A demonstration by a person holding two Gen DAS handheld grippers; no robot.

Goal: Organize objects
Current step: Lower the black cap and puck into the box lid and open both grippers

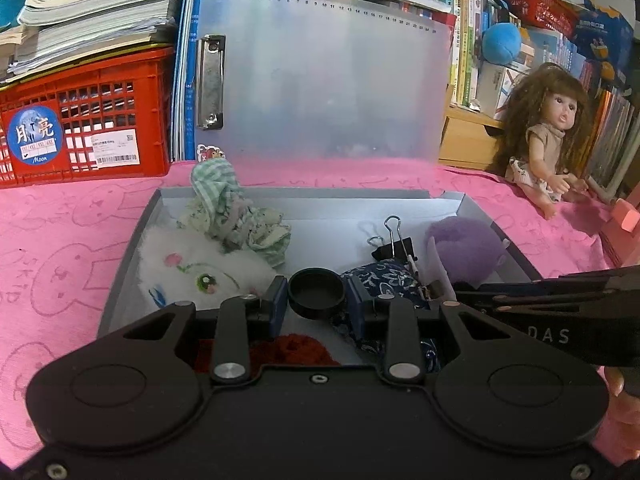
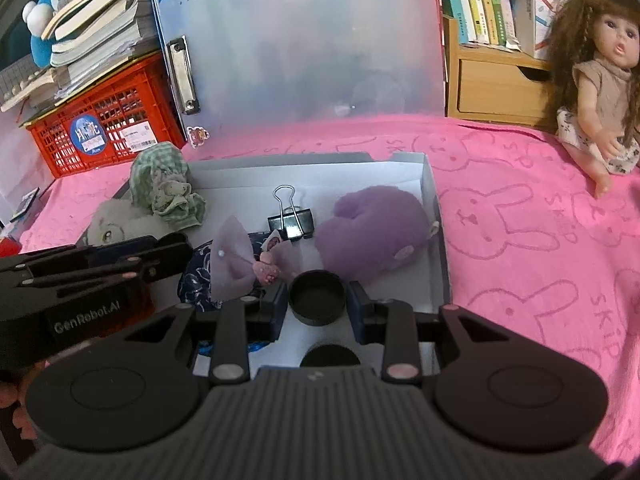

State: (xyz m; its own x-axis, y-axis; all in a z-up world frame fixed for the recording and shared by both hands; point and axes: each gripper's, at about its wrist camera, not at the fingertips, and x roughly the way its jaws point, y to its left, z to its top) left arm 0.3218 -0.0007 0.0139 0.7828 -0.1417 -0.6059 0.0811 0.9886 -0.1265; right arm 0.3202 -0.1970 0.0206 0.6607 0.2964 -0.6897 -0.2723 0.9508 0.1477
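An open grey box (image 1: 120,280) (image 2: 436,240) lies on the pink cloth. Inside are a white plush (image 1: 192,264), a green checked cloth (image 1: 224,204) (image 2: 164,184), a black binder clip (image 1: 394,246) (image 2: 290,220), a purple plush (image 1: 468,248) (image 2: 372,232) and a blue patterned pouch (image 1: 384,276). My left gripper (image 1: 316,294) hovers over the box's near side, shut on a black round cap (image 1: 316,300). The right gripper (image 2: 317,300) is beside it, shut on a similar black cap (image 2: 317,306). Another black round piece (image 2: 335,356) lies below it.
A translucent clipboard (image 1: 328,80) (image 2: 304,48) stands upright behind the box. A red crate (image 1: 80,120) with stacked books is at the back left. A long-haired doll (image 1: 548,140) (image 2: 600,92) sits at the right, before a wooden drawer unit (image 2: 496,88) and bookshelves.
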